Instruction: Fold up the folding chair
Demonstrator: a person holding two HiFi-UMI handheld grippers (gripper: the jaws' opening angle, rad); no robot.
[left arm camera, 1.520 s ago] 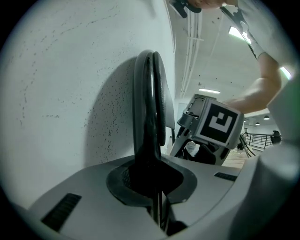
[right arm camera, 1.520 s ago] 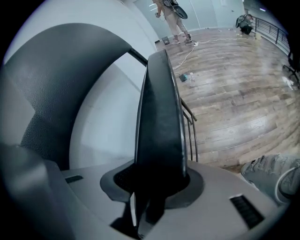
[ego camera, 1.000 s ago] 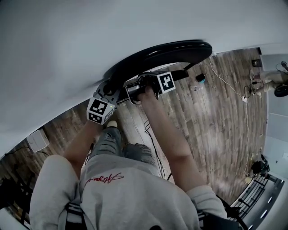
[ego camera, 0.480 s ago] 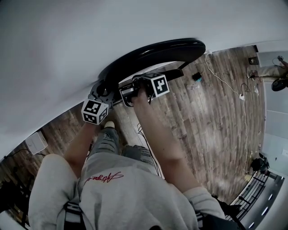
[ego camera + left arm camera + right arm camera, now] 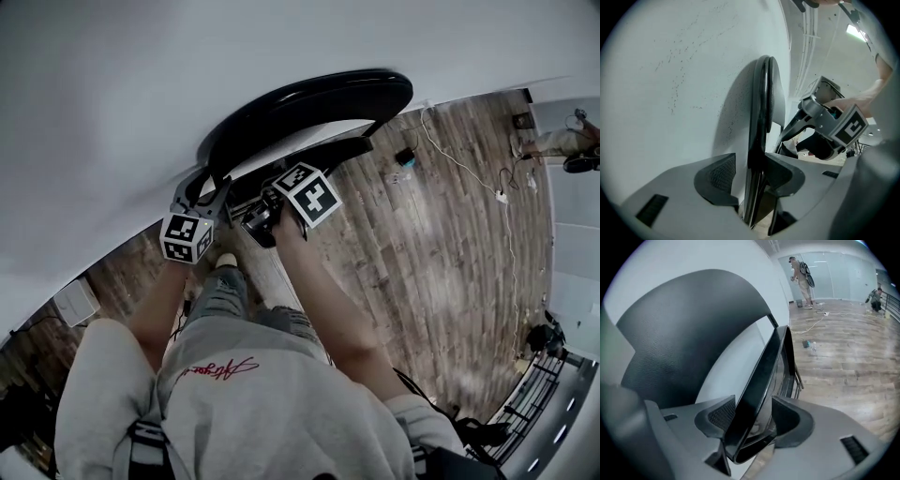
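The folding chair (image 5: 309, 98) stands closed nearly flat right beside the white wall (image 5: 187, 56), on a wooden floor (image 5: 441, 234); whether it leans on the wall I cannot tell. It looks stiff, a dark frame with padded panels. It is probably of middling weight, awkward rather than heavy, and liable to slide or tip once let go. The grained padding would likely give under pressure, so the thin hard edges of frame and seat seem the better places to hold, clear of the hinges. The left tongs (image 5: 750, 171) straddle the narrow edge of the frame. Their jaws have just been opening, and a gap shows on the wall side, so there is no grip. The right tongs (image 5: 754, 416) straddle the seat's rim, their jaws also just opened wide, with the rim loose between the pads.
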